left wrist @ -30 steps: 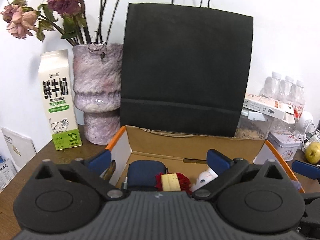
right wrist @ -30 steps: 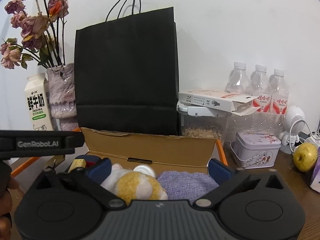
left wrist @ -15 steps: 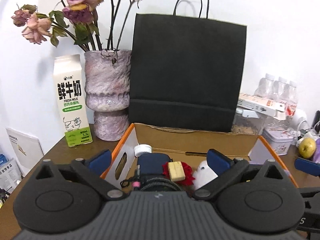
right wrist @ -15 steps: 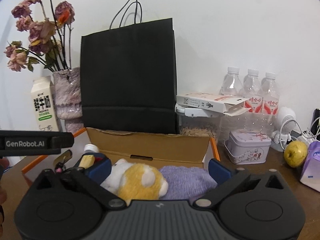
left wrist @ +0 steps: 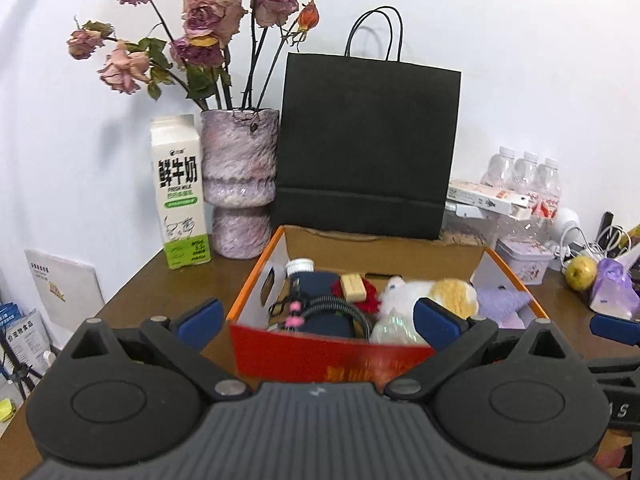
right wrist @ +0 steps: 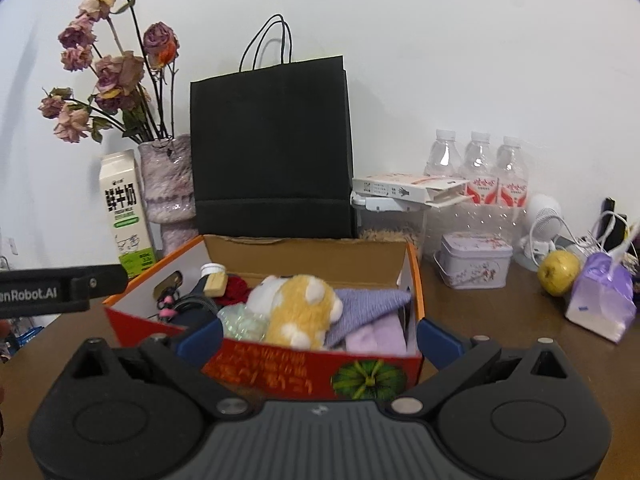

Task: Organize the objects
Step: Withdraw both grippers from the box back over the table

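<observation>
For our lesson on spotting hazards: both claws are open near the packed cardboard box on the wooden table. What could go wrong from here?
1. The yellow-and-white plush toy sits heaped above the rim of the orange-edged cardboard box; a nudge might tip it out.
2. The tall white milk carton and the mottled purple vase of dried roses stand close to the box's left side; a sideways shove could topple them.
3. The black coiled cable lies loose and might snag a claw.

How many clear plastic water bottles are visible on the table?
3: the clear plastic water bottles stand in a row against the wall at right, left, middle, right, behind the flat white carton. More may be hidden.
</observation>
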A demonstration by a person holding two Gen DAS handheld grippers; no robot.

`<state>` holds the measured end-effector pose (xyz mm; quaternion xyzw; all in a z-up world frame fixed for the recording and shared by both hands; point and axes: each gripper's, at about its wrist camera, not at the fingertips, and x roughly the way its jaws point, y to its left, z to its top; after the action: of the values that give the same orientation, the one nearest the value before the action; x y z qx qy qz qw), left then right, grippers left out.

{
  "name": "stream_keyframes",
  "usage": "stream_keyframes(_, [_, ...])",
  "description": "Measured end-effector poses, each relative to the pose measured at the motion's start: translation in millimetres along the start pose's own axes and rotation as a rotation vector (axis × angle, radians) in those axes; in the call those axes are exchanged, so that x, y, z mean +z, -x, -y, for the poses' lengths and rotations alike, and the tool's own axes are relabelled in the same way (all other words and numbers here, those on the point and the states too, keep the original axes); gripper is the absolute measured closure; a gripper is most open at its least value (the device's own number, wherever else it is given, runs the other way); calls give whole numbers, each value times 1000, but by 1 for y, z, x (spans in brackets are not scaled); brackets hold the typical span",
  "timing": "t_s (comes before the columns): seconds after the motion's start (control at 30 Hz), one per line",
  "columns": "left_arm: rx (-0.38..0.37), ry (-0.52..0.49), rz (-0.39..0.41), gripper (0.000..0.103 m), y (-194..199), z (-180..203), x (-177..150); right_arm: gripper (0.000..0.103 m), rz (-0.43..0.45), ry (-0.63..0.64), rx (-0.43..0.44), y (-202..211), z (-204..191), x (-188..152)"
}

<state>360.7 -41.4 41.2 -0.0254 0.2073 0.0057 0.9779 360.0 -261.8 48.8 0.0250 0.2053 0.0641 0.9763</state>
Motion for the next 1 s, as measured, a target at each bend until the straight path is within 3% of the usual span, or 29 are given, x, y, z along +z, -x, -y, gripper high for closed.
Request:
stream_keyframes(0.6, [12, -67, -77, 0, 96, -6, -54, 0, -38, 12, 14, 93, -15, -42])
stream_keyframes(1.0, [21, -58, -89, 0, 123, -8, -66, 0, -35, 23, 25, 119, -20, -53])
